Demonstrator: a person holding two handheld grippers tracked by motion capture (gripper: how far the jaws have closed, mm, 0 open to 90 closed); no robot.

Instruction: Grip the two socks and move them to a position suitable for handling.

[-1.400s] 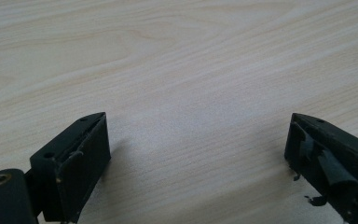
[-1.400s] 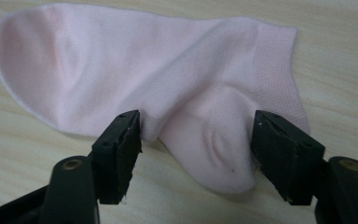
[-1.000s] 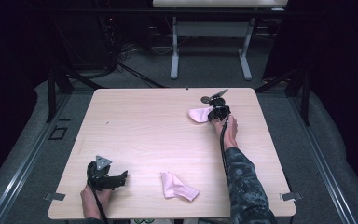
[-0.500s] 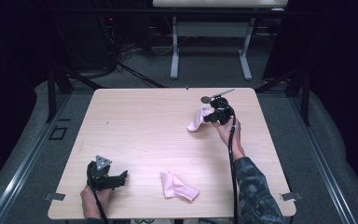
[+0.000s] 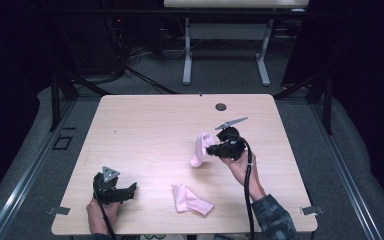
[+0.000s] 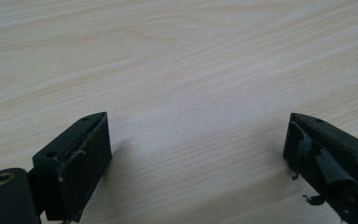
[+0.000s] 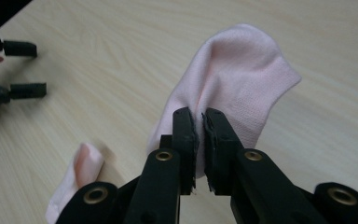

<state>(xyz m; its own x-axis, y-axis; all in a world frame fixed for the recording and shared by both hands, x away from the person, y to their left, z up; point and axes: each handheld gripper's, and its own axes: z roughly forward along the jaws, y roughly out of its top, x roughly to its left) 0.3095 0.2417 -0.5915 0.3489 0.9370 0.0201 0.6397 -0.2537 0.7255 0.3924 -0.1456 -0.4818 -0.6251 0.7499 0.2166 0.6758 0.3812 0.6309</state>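
Pale wood grain covers the counter (image 5: pixel 155 125), and nearest the person, at about seven o'clock on it, the left tongs (image 5: pixel 131 190) rest low over the surface in the left hand (image 5: pixel 100 212), pointing toward three o'clock. In the left gripper view the two black jaws stand wide apart with bare wood between them, released and holding nothing.

Just past them, at about six o'clock near the front edge, a pink sock (image 5: pixel 191 199) lies crumpled flat on the counter, apart from both tongs. The right gripper view shows the same sock (image 7: pixel 77 175) low at the left, beneath the right tongs.

Farther in, at about three o'clock from the counter's middle, the right hand (image 5: pixel 240 167) carries the right tongs (image 5: pixel 211 149) raised above the surface, pointing toward nine o'clock. They are clenched on a second pink sock (image 5: pixel 200 147), which hangs down from the tips clear of the counter. In the right gripper view the right tongs (image 7: pixel 200 119) pinch a fold of that second pink sock (image 7: pixel 242 79), the jaws nearly together with only the thin cloth between them, and the rest of the fabric spreads beyond the tips.

At twelve o'clock, near the far edge, a small dark cable hole (image 5: pixel 221 106) sits in the counter.
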